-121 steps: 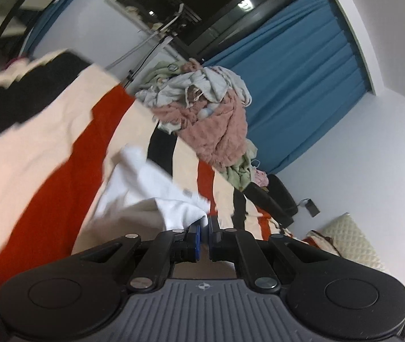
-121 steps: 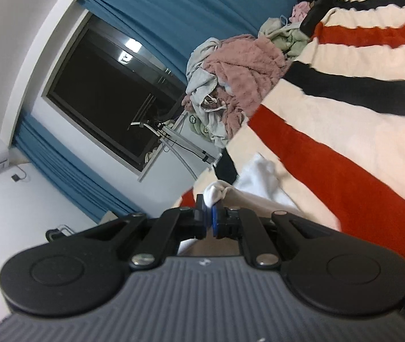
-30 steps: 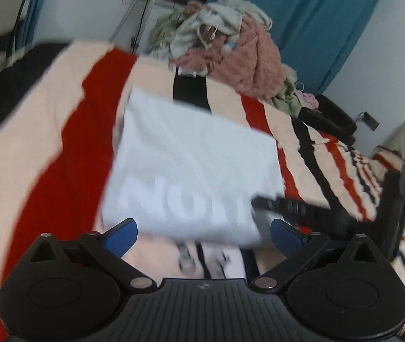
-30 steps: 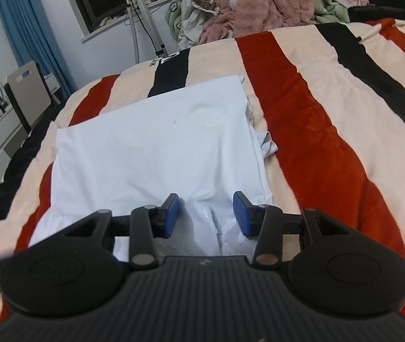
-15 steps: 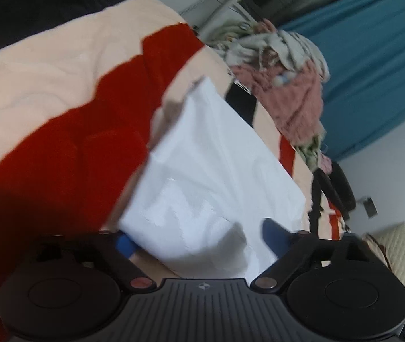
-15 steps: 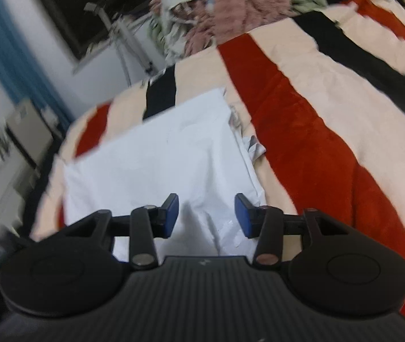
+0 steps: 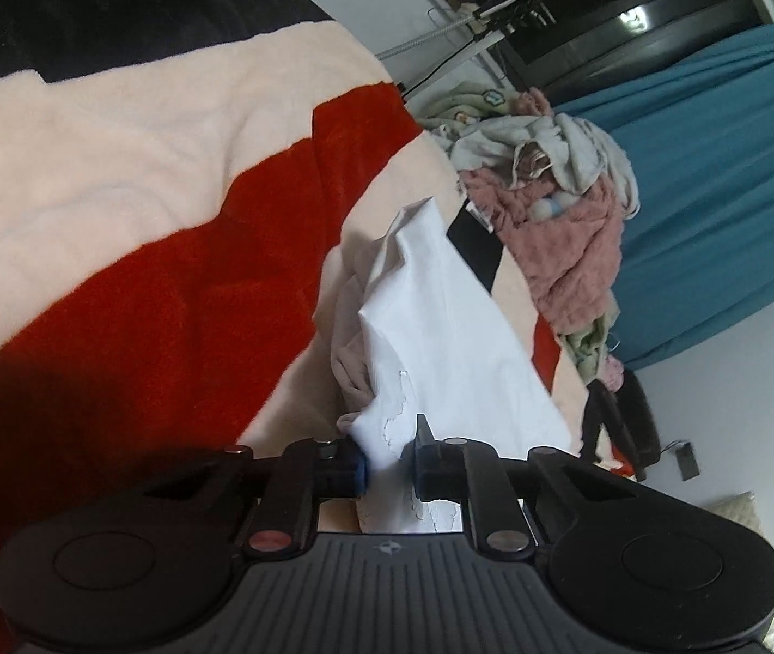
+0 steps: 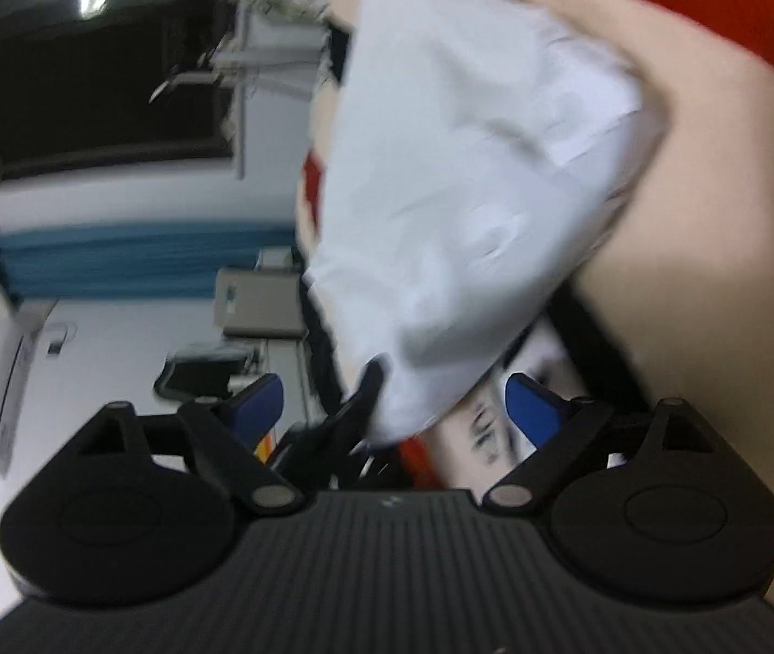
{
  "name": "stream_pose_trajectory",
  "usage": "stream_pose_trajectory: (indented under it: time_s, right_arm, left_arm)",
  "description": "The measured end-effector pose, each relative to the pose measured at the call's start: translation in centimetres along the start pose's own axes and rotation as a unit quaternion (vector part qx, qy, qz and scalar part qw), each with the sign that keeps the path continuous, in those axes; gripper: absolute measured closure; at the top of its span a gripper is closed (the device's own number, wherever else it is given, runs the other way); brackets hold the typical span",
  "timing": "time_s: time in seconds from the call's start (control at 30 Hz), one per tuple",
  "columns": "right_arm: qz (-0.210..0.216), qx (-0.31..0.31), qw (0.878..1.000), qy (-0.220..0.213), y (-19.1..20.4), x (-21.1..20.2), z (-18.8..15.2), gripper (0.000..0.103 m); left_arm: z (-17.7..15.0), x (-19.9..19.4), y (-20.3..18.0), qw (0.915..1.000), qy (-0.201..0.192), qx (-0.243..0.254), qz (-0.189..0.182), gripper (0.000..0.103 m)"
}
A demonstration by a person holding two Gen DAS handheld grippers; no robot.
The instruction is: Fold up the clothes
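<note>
A white T-shirt (image 7: pixel 441 327) lies partly folded on the striped blanket (image 7: pixel 141 272), its near corner bunched and lifted. My left gripper (image 7: pixel 389 463) is shut on that near edge, with white cloth pinched between the blue-padded fingers. The right wrist view is rolled sideways and blurred. In it the same white shirt (image 8: pixel 468 191) fills the middle, and my right gripper (image 8: pixel 395 409) is open wide just short of the shirt's lower edge, holding nothing. A dark shape (image 8: pixel 359 398) sits between its fingers; I cannot tell what it is.
A heap of pink and pale laundry (image 7: pixel 561 229) is piled at the far end of the bed, before a blue curtain (image 7: pixel 713 191). A metal stand (image 7: pixel 468 22) rises by a dark window. The right wrist view shows the cream blanket (image 8: pixel 686 272) and a grey chair (image 8: pixel 256 305).
My left gripper has gone from wide open to shut on the shirt's near edge, and the cloth there has bunched up. My right gripper has opened wider and rolled sideways.
</note>
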State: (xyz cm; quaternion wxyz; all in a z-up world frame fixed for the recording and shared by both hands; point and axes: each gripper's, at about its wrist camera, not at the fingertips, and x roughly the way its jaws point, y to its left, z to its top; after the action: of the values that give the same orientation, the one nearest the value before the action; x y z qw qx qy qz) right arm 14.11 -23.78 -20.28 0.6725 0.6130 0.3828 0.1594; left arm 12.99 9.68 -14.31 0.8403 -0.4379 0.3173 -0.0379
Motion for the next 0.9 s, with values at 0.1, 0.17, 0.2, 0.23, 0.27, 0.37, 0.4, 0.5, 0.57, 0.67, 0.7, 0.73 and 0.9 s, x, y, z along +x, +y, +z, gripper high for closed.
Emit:
stream_pose_trajectory:
  time_s: [0.1,0.17,0.2,0.23,0.27,0.37,0.4,0.5,0.57,0.67,0.7,0.73,0.9]
  right_arm:
    - [-0.029,0.025,0.997,-0.064,-1.3,-1.0,1.2,0.051]
    - [-0.026,0.054,0.993,-0.104,-2.4,-1.8,1.7,0.059]
    - [-0.027,0.062,0.991,-0.117,-2.7,-2.1,1.9,0.061]
    - [-0.028,0.061,0.990,-0.126,-2.8,-2.1,2.0,0.063]
    - [-0.032,0.053,0.989,-0.131,-2.6,-1.9,2.0,0.065]
    - [-0.044,0.011,0.988,-0.148,-1.5,-1.8,1.7,0.082]
    - [-0.046,-0.004,0.987,-0.153,-1.1,-2.2,1.7,0.085]
    - [-0.039,-0.041,0.982,-0.181,0.9,-4.2,0.9,0.087]
    - [-0.037,-0.072,0.976,-0.201,3.1,-6.5,0.0,0.087]
    - [-0.032,-0.120,0.966,-0.226,7.0,-10.6,-1.0,0.087]
    - [-0.026,-0.136,0.962,-0.236,8.2,-12.1,-1.5,0.087]
    - [-0.024,-0.143,0.959,-0.243,9.2,-13.8,-1.6,0.087]
    - [-0.051,-0.104,0.959,-0.257,10.9,-20.1,2.8,0.087]
  left_arm:
    - [-0.2,-0.2,-0.1,0.9999,-0.005,-0.007,-0.009,0.088]
    - [-0.1,-0.1,-0.1,0.9998,-0.004,-0.014,-0.013,0.089]
    - [0.0,-0.1,0.0,0.9998,-0.004,-0.015,-0.014,0.089]
    - [0.0,-0.2,-0.1,0.9998,-0.003,-0.017,-0.014,0.089]
    - [0.0,-0.2,-0.1,0.9997,-0.003,-0.018,-0.015,0.089]
    - [0.0,-0.4,-0.1,0.9995,-0.001,-0.020,-0.024,0.089]
    - [0.0,-0.6,-0.3,0.9994,0.000,-0.018,-0.028,0.089]
    - [0.1,-1.6,-1.6,0.9988,0.016,-0.021,-0.042,0.089]
    - [0.3,-2.5,-3.2,0.9980,0.034,-0.018,-0.051,0.089]
    - [0.7,-4.1,-7.9,0.9949,0.068,0.032,-0.067,0.089]
    - [0.8,-4.4,-9.6,0.9928,0.084,0.044,-0.072,0.089]
    - [0.8,-4.5,-11.5,0.9901,0.105,0.053,-0.077,0.089]
    - [-0.5,-2.2,-20.5,0.9745,0.187,0.102,-0.070,0.089]
